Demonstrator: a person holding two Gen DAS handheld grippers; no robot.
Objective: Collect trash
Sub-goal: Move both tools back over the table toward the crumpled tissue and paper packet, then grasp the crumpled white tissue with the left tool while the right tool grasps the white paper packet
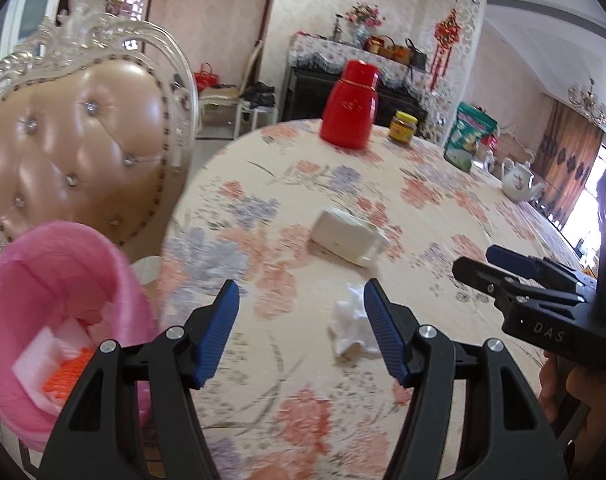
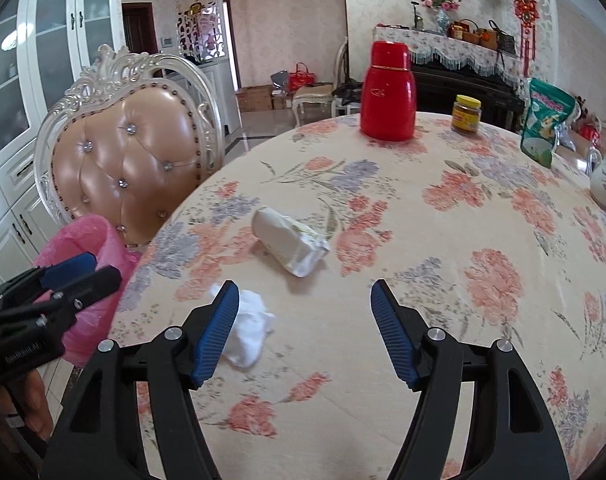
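While the crumpled tissue (image 1: 353,330) is lying on the floral tablecloth (image 1: 443,208), both grippers are hanging released above it

The tissue is sitting just inside the right-hand pad of the left gripper (image 1: 301,332), at about three o'clock from its centre, and at nine o'clock from the right gripper (image 2: 305,332), partly behind that one's left pad; the left hand looks nearer. It is a shapeless wad with no clear long axis. The white packet (image 2: 289,242) is lying further out at twelve o'clock, its long axis running from ten to four o'clock, torn end toward four. The pink-lined bin (image 1: 51,312) is waiting off the table edge at nine o'clock, beside the padded chair (image 2: 123,160)
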